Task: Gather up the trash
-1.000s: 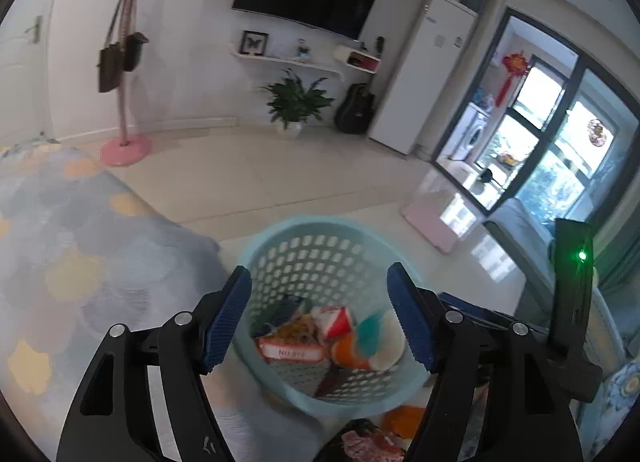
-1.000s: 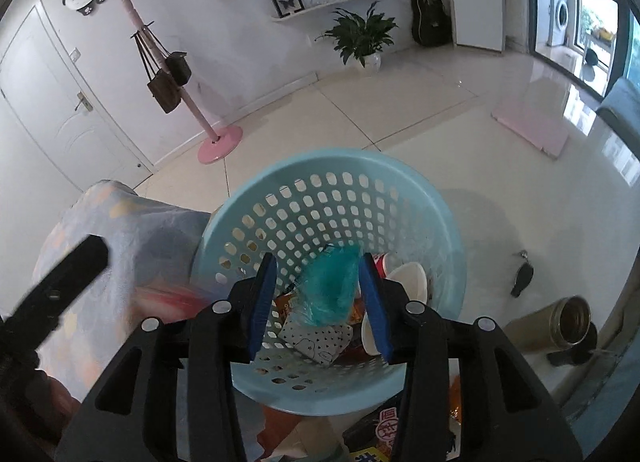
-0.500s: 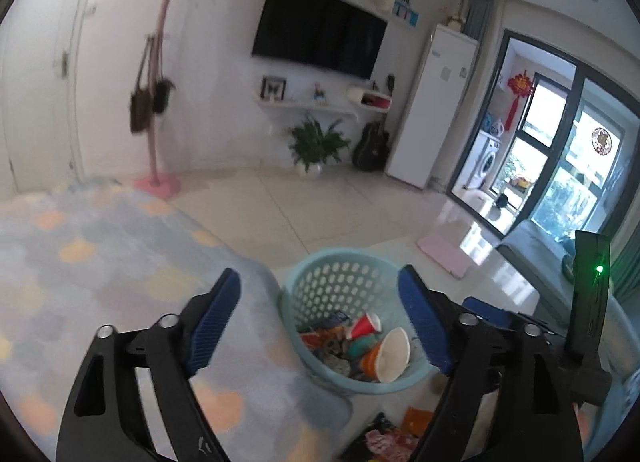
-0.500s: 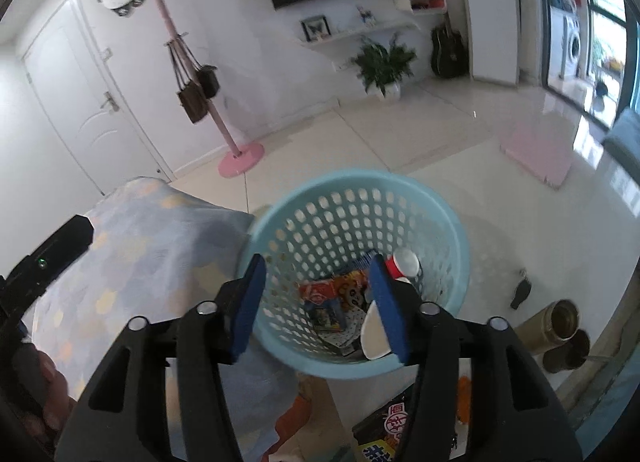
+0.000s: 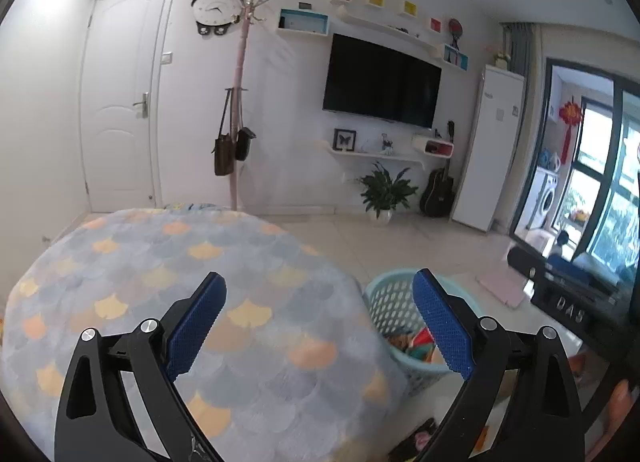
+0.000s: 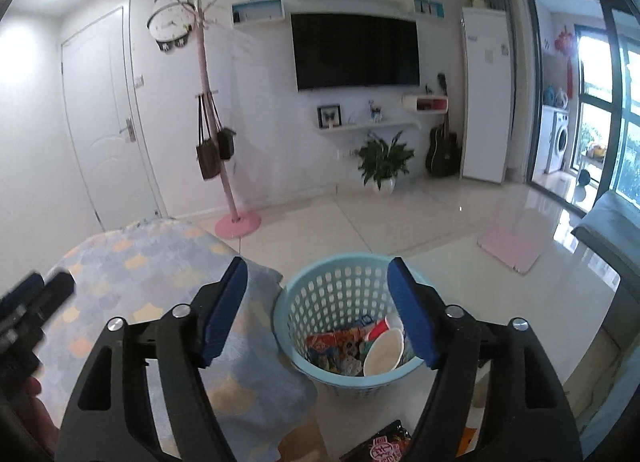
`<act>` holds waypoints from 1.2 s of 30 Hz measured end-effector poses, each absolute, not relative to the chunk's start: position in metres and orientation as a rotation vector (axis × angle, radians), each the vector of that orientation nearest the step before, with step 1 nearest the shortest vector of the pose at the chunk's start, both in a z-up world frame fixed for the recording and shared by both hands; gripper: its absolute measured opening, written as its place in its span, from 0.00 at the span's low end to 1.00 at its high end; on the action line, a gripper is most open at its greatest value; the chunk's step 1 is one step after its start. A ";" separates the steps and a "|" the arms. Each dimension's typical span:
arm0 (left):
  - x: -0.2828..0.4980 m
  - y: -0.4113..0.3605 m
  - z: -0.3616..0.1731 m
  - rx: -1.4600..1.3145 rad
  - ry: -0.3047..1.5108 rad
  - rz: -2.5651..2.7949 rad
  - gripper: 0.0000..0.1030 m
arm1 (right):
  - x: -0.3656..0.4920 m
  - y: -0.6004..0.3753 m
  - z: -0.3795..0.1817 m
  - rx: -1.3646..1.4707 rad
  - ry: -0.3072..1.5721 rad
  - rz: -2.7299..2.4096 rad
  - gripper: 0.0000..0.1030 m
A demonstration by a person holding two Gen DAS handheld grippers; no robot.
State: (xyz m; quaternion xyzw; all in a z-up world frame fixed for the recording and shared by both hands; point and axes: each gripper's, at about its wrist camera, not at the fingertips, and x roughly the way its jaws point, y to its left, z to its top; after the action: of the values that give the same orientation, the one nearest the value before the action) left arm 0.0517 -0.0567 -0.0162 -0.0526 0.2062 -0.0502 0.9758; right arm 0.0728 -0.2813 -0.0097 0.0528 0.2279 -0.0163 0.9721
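A light blue perforated basket [image 6: 320, 294] stands on the tile floor and holds wrappers and paper cups [image 6: 382, 352]; it also shows in the left wrist view [image 5: 386, 302]. My right gripper [image 6: 318, 312] is open and empty, above and short of the basket. My left gripper [image 5: 318, 322] is open and empty over a table covered in a blue and orange scale-pattern cloth [image 5: 168, 262]. A dark and red snack wrapper [image 6: 380, 446] lies on the floor below the basket.
The clothed table [image 6: 152, 262] sits left of the basket. A pink coat stand [image 6: 232, 217] with bags, a potted plant [image 6: 382, 169], a guitar and a white fridge line the far wall. A pink mat [image 6: 510, 248] lies on the floor at right.
The right gripper opened and dropped a teal piece of trash into the basket. Both grippers then rose and pulled back from the basket, the left swinging over the table.
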 end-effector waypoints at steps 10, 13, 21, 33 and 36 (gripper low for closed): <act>0.025 -0.049 -0.023 -0.089 0.384 -0.091 0.89 | 0.048 -0.252 -0.022 -0.016 0.409 -0.060 0.68; 0.024 -0.048 -0.025 -0.104 0.383 -0.104 0.90 | 0.047 -0.249 -0.024 -0.026 0.403 -0.057 0.68; 0.027 -0.046 -0.026 -0.126 0.401 -0.088 0.90 | 0.046 -0.258 -0.024 -0.005 0.394 -0.062 0.70; 0.023 -0.052 -0.023 -0.093 0.380 -0.070 0.90 | 0.046 -0.264 -0.027 0.021 0.400 -0.065 0.71; 0.020 -0.053 -0.023 -0.082 0.370 -0.065 0.90 | 0.044 -0.264 -0.026 0.023 0.398 -0.066 0.73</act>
State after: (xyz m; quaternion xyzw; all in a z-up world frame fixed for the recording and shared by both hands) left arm 0.0204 -0.0526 -0.0230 -0.0407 0.1839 -0.0322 0.9816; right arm 0.0440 -0.2643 -0.0261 0.0116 0.1978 -0.0328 0.9796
